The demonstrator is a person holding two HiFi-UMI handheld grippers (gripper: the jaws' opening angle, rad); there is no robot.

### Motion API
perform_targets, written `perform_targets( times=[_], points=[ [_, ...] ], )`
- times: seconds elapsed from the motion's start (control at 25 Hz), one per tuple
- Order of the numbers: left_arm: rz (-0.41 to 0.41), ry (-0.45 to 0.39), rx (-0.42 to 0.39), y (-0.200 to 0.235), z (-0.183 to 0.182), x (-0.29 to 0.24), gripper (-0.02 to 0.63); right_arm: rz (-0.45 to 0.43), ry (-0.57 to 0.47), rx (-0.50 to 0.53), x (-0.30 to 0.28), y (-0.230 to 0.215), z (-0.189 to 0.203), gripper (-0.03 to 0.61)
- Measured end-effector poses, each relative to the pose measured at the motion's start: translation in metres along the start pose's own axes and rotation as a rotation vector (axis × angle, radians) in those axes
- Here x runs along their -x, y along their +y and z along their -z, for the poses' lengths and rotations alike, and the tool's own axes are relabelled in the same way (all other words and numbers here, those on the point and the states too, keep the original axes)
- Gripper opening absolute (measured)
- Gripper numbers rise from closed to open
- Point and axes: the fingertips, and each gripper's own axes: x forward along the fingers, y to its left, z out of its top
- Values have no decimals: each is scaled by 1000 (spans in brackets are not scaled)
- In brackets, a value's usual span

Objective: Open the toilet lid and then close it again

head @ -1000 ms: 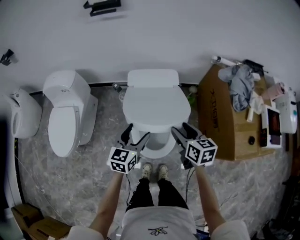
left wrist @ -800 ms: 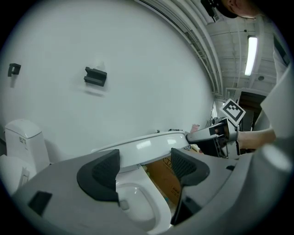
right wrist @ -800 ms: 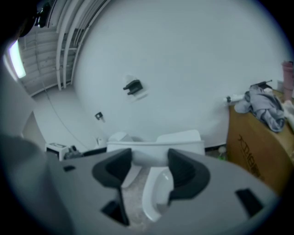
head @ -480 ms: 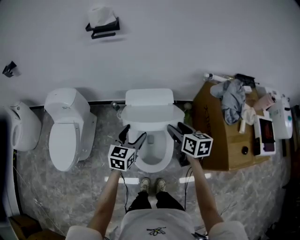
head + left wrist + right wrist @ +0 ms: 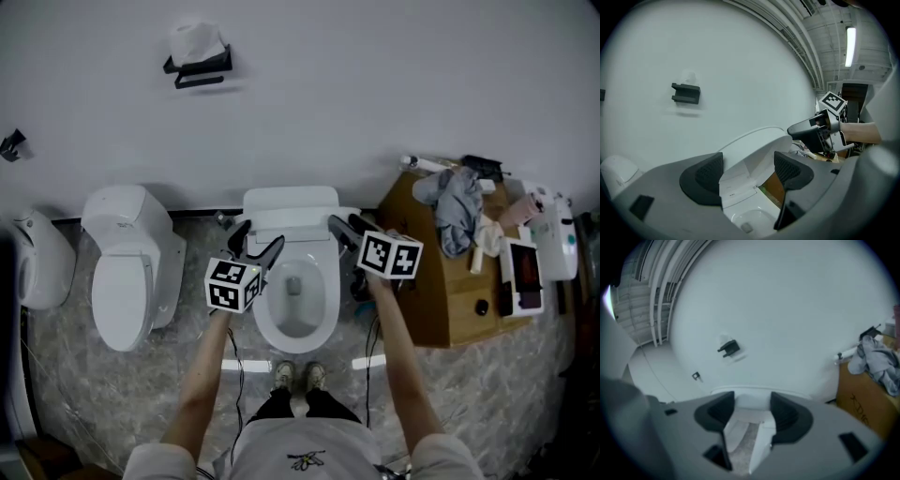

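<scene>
The white toilet (image 5: pixel 292 309) stands against the wall with its bowl uncovered. Its lid (image 5: pixel 291 208) stands raised, nearly upright against the tank. My left gripper (image 5: pixel 255 242) is at the lid's left edge, open. In the left gripper view the lid (image 5: pixel 754 144) shows between and beyond the two spread pads (image 5: pixel 710 172), untouched as far as I can see. My right gripper (image 5: pixel 345 225) is at the lid's right edge, also open. Beyond its spread pads (image 5: pixel 785 411), the right gripper view shows the white toilet (image 5: pixel 750 401).
A second toilet (image 5: pixel 122 272) with its lid down stands at the left, with another white fixture (image 5: pixel 37 258) beyond it. A cardboard box (image 5: pixel 422 281) holding a grey cloth (image 5: pixel 455 206) and small items stands at the right. A tissue holder (image 5: pixel 197 56) hangs on the wall. The person's feet (image 5: pixel 295 375) are before the bowl.
The lid has swung up from partly raised to nearly upright, uncovering the bowl. Both grippers have moved up and toward the wall with it.
</scene>
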Motion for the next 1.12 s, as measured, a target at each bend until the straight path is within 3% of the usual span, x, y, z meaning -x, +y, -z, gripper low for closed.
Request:
perform_targets(
  times=[0.56,1.0,1.12],
  points=[
    [-36,-11,-72,57,-58,-72,357,-12,-74,-36,-68,-16,-88,256],
    [-135,32,-92,105,-87,-140,357,-12,-77,68,-129,-38,-141,223],
    [-146,16,-59,119,-96,-156,357,-14,-85,103,-146,-45,-154,212]
  ],
)
